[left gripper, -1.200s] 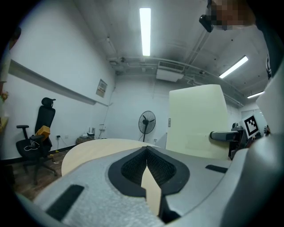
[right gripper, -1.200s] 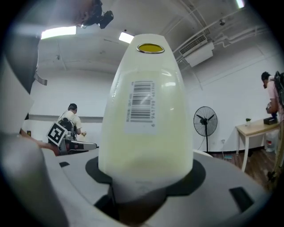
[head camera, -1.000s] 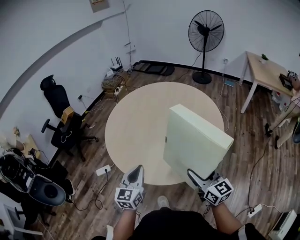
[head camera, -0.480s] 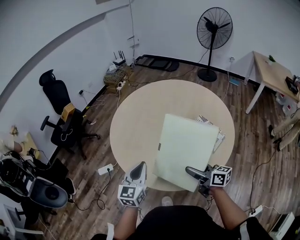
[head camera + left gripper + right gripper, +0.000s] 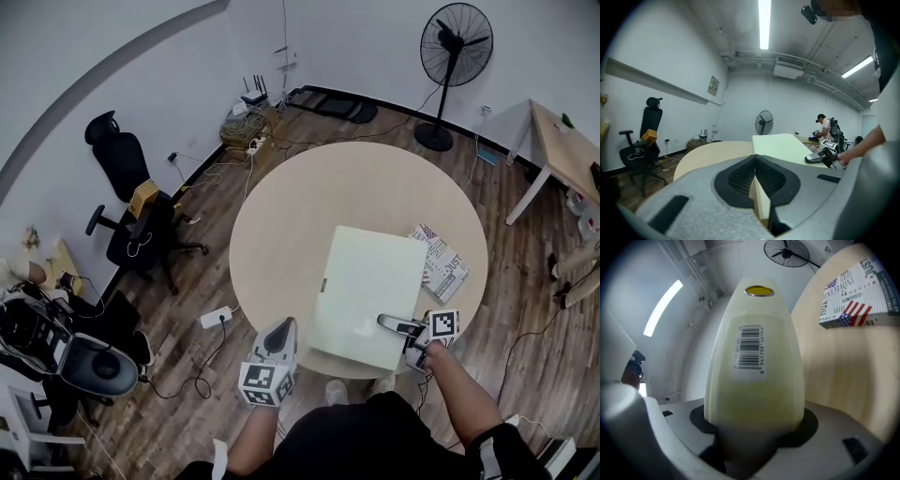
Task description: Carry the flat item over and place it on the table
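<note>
Right gripper (image 5: 389, 324) jaws clamp near edge of pale flat box (image 5: 366, 281) lying on round tabletop (image 5: 300, 206); left gripper (image 5: 279, 332) jaws together, empty.

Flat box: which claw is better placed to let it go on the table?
Right. The right claw clamps the flat box at its near edge, and the box seems to lie on the round table; it need only open. The left claw is shut, beside the box.
</note>
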Action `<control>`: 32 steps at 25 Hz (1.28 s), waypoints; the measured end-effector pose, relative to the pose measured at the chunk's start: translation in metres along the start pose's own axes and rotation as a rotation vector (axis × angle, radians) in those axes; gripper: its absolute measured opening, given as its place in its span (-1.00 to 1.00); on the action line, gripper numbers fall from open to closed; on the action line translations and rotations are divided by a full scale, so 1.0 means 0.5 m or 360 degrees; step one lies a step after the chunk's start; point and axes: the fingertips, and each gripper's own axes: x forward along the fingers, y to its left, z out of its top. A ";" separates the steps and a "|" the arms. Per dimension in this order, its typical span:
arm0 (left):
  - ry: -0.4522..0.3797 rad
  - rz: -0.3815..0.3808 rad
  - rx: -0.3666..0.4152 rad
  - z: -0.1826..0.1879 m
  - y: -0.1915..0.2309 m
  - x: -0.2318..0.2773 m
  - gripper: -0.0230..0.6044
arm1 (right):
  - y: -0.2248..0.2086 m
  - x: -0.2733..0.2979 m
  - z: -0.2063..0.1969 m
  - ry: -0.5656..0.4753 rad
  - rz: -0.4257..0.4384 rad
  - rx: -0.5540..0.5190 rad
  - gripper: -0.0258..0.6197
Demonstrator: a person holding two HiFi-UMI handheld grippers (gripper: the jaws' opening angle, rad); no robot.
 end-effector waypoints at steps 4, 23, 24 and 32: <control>0.0032 0.0057 -0.0032 -0.011 0.006 0.003 -0.92 | -0.034 0.024 -0.016 0.0129 -0.0017 0.0081 0.01; 0.0126 0.0207 -0.0121 -0.061 -0.023 0.018 -0.92 | -0.180 0.051 -0.079 0.0498 -0.0102 0.0519 0.02; 0.0127 0.0208 -0.0125 -0.062 -0.026 0.019 -0.92 | -0.183 0.049 -0.082 0.0508 -0.0105 0.0519 0.02; 0.0138 0.0205 -0.0158 -0.073 -0.035 0.023 -0.92 | -0.237 0.043 -0.083 0.0494 -0.0331 0.0482 0.11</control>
